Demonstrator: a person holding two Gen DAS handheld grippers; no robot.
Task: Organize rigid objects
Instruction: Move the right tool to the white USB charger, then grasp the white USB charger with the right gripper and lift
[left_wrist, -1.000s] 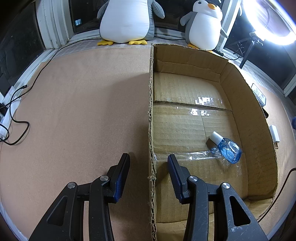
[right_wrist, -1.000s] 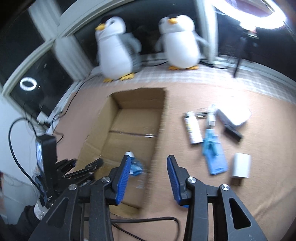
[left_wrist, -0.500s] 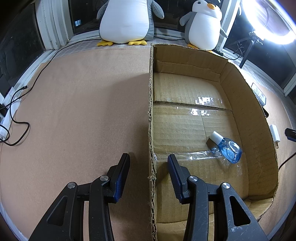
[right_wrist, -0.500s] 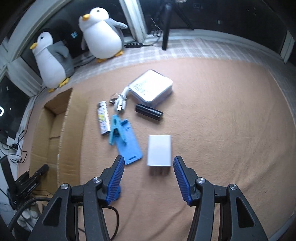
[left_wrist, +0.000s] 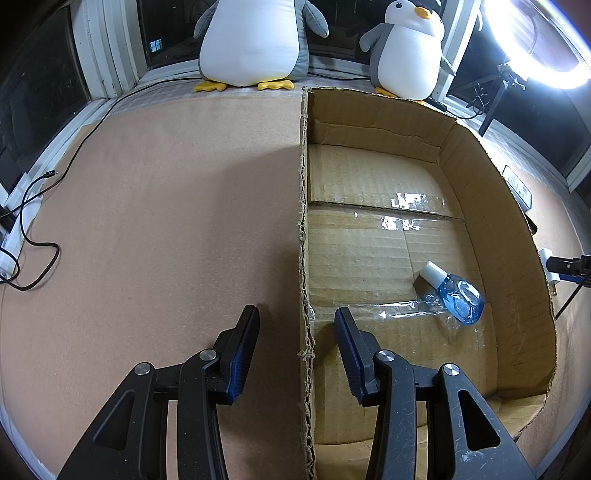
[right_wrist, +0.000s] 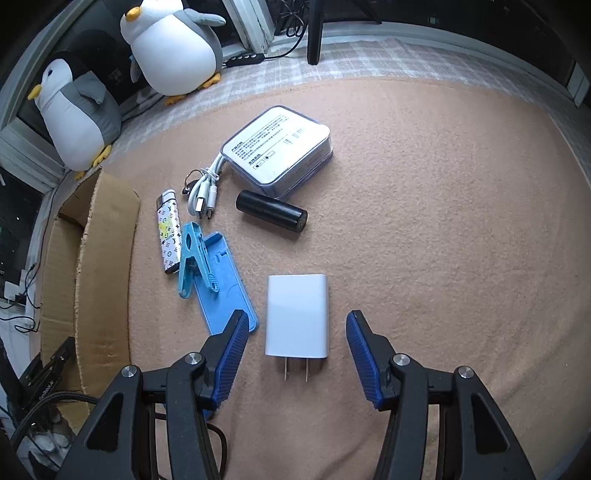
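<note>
**Camera placement, both wrist views**

Left wrist view: looks forward and down from close above the near wall of the cardboard box (left_wrist: 480, 177), toward two plush penguins (left_wrist: 255, 40). Right wrist view: looks steeply down, close over the white charger (right_wrist: 297, 314). Both views share the box and penguins.

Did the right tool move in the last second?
Yes. It swung right, away from the box, and now hangs open over the white charger, one finger either side.
</note>
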